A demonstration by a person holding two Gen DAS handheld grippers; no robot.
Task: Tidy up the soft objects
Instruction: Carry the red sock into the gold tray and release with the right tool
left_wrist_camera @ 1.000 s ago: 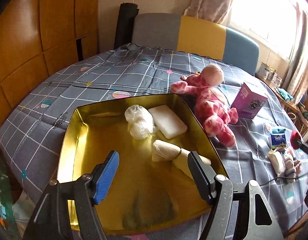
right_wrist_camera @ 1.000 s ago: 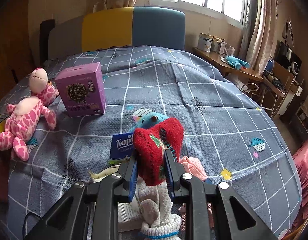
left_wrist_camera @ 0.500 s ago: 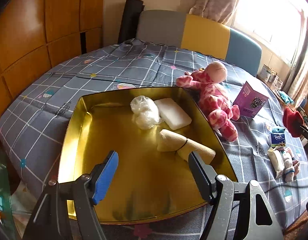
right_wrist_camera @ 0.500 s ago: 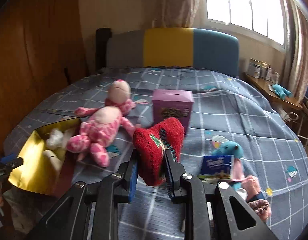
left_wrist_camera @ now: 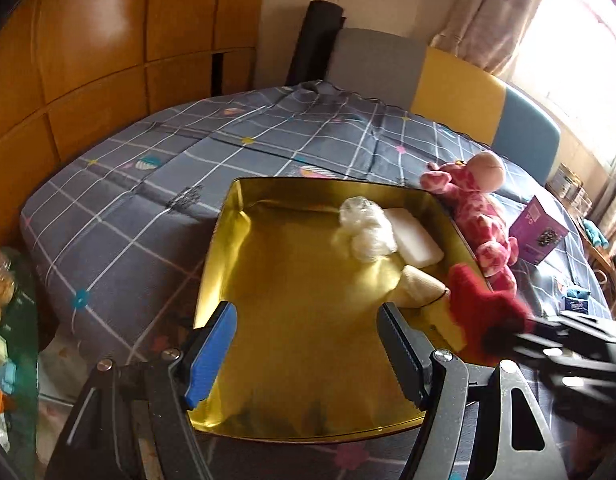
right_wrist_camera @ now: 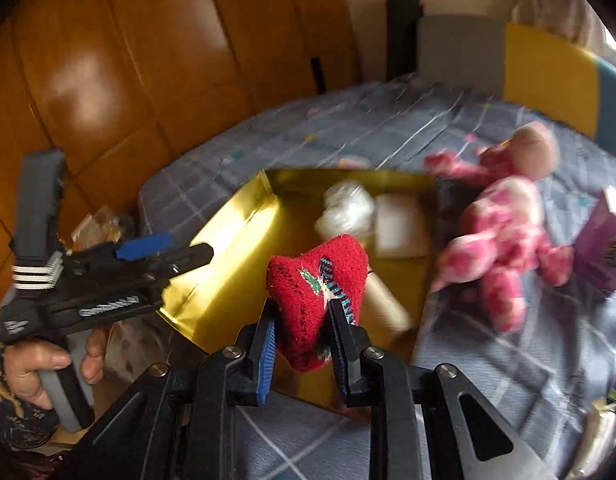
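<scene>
A gold tray (left_wrist_camera: 323, 181) lies on the grey checked bedcover and holds a white crinkly bundle (left_wrist_camera: 365, 232), a white pad (left_wrist_camera: 415, 236) and a beige roll (left_wrist_camera: 421, 286). My left gripper (left_wrist_camera: 306, 312) hangs open above the tray's near part, with nothing between its fingers. My right gripper (right_wrist_camera: 304, 308) is shut on a red fuzzy sock (right_wrist_camera: 319, 292). It carries the sock over the tray's (right_wrist_camera: 228, 240) near right side. In the left wrist view the red sock (left_wrist_camera: 479, 312) comes in from the right, with the blurred right gripper (left_wrist_camera: 519, 334) behind it.
A pink spotted plush (left_wrist_camera: 475, 216) lies against the tray's right wall, with a purple box (left_wrist_camera: 541, 232) beyond it. A tissue pack (left_wrist_camera: 575, 304) lies further right. Wooden wardrobe panels (left_wrist_camera: 88, 40) stand on the left. A hand (right_wrist_camera: 48, 364) holds the left gripper (right_wrist_camera: 160, 256).
My right gripper has swung left across the bed with the red sock, from beside the tissue pack to the tray's right side. The left gripper has drifted a little and stays open.
</scene>
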